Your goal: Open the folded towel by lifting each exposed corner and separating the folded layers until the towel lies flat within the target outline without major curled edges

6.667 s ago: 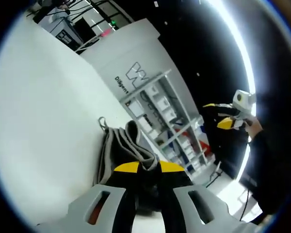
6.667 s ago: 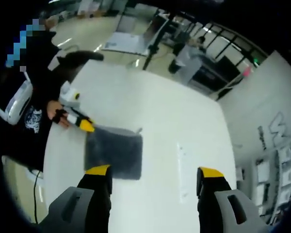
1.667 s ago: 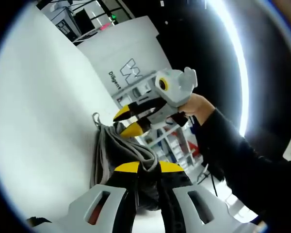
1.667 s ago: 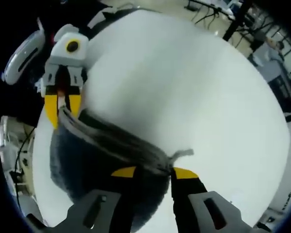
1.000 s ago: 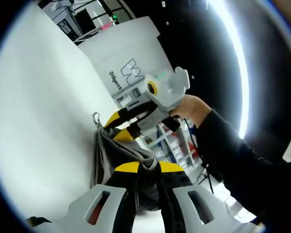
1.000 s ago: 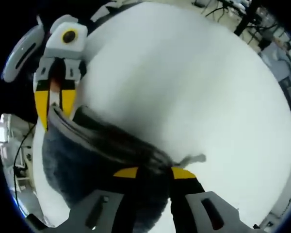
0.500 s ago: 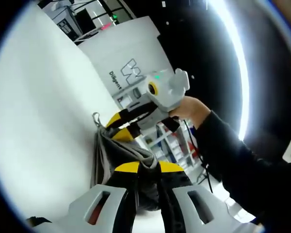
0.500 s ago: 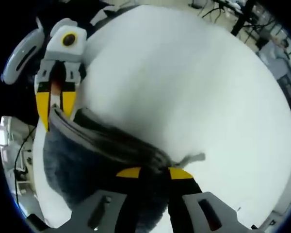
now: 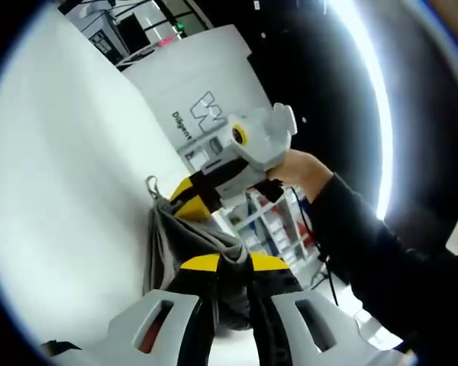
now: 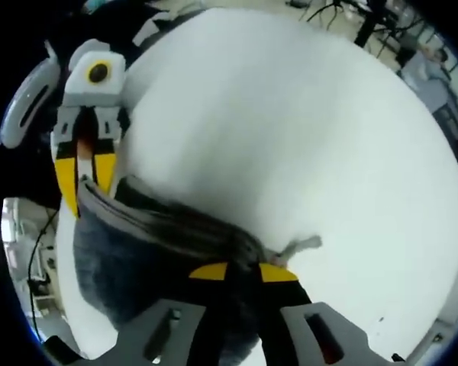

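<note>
Grey towel (image 10: 149,255) stretched between both tongs above the white table (image 10: 290,137). Left gripper (image 9: 227,263) clamped on one bunched corner; right gripper (image 10: 243,271) pinched on the other, beside the hanging loop (image 10: 299,245). Slack cloth sagging below.

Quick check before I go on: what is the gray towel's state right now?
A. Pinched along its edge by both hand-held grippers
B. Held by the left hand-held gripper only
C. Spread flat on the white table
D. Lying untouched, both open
A: the right hand-held gripper and the left hand-held gripper are each shut on the towel, bunched over the table.
</note>
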